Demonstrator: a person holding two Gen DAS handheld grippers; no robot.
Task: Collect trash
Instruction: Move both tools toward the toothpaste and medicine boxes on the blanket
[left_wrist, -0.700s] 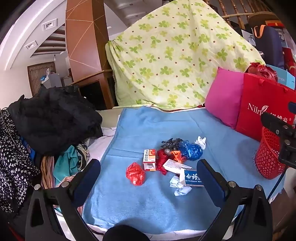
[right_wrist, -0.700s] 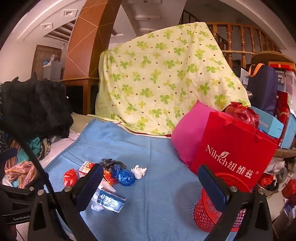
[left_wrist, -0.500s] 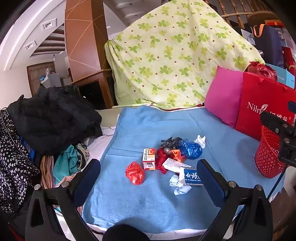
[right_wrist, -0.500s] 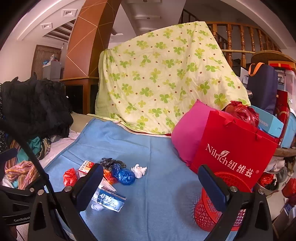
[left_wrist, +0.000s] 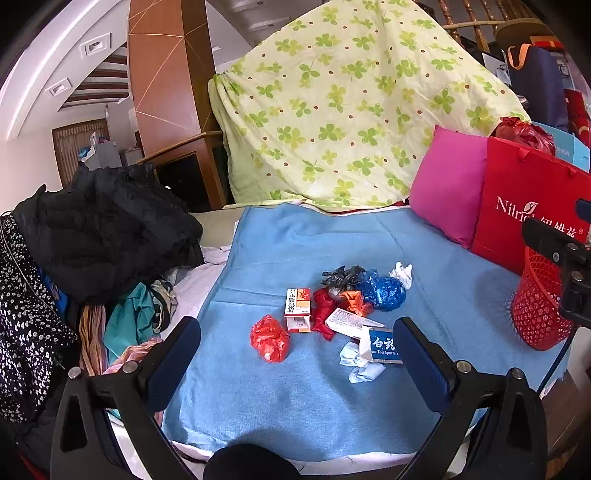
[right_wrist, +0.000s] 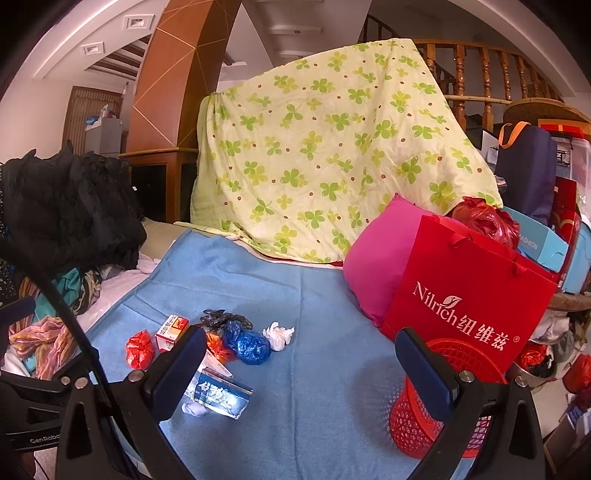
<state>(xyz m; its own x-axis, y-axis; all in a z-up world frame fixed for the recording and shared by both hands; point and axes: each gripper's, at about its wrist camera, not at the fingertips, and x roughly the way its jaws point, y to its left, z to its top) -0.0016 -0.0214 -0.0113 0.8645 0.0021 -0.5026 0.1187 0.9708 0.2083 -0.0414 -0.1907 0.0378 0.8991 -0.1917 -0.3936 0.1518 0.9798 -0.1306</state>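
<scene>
A pile of trash lies on the blue blanket (left_wrist: 295, 398): a crumpled red bag (left_wrist: 270, 342), a small red-and-white box (left_wrist: 297, 309), a blue bag (left_wrist: 386, 292), a black bag (left_wrist: 341, 275), a white tissue (left_wrist: 402, 272) and a blue toothpaste box (left_wrist: 382, 347). The pile also shows in the right wrist view, with the blue bag (right_wrist: 249, 346) and toothpaste box (right_wrist: 221, 395). A red mesh basket (right_wrist: 436, 417) stands at the blanket's right edge. My left gripper (left_wrist: 295, 363) is open and empty, short of the pile. My right gripper (right_wrist: 299, 373) is open and empty, left of the basket.
A red paper bag (right_wrist: 465, 306) and a pink pillow (right_wrist: 373, 266) stand behind the basket. A green-clover quilt (left_wrist: 351, 110) hangs at the back. A black jacket (left_wrist: 103, 229) and loose clothes lie to the left of the blanket.
Both grippers have barely shifted; the view has moved very slightly. Nothing was taken hold of or let go.
</scene>
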